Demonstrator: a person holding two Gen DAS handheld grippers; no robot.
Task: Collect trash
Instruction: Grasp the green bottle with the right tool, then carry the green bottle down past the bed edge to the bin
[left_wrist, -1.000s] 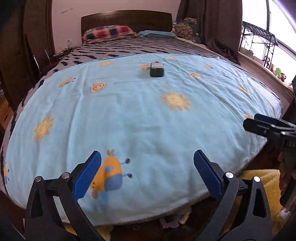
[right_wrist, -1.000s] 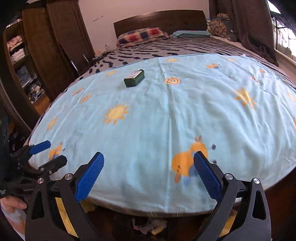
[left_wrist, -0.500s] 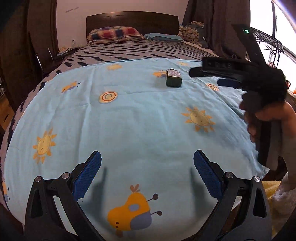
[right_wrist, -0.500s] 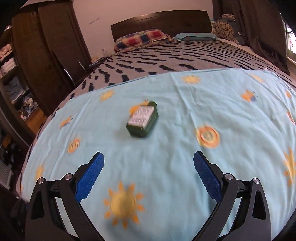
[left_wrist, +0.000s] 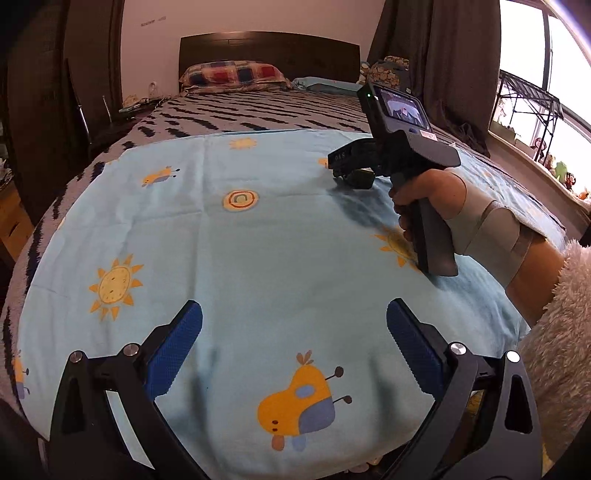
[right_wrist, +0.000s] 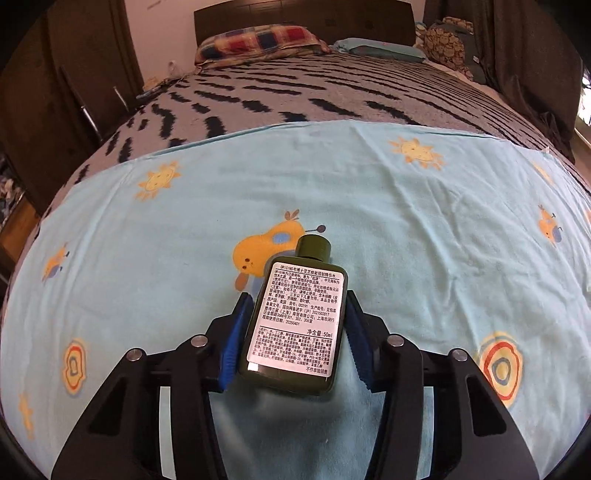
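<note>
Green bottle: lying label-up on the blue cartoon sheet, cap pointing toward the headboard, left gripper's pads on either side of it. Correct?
Not quite: it is the right gripper whose blue pads flank the green bottle, as the right wrist view shows; its jaws have just been closing on the bottle. The left gripper stands open over bare blue sheet. The rest holds.

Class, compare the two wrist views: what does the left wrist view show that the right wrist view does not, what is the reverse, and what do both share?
Only the left wrist view shows the person's hand gripping the right tongs' handle, the left tongs open over the sheet, and the window.

Only the right wrist view shows the green bottle's white label and cap, and the right tongs, which have just been closing, with blue pads against the bottle's sides.

Both show the green bottle lying on the light blue sheet, the checked pillow and the headboard.
</note>
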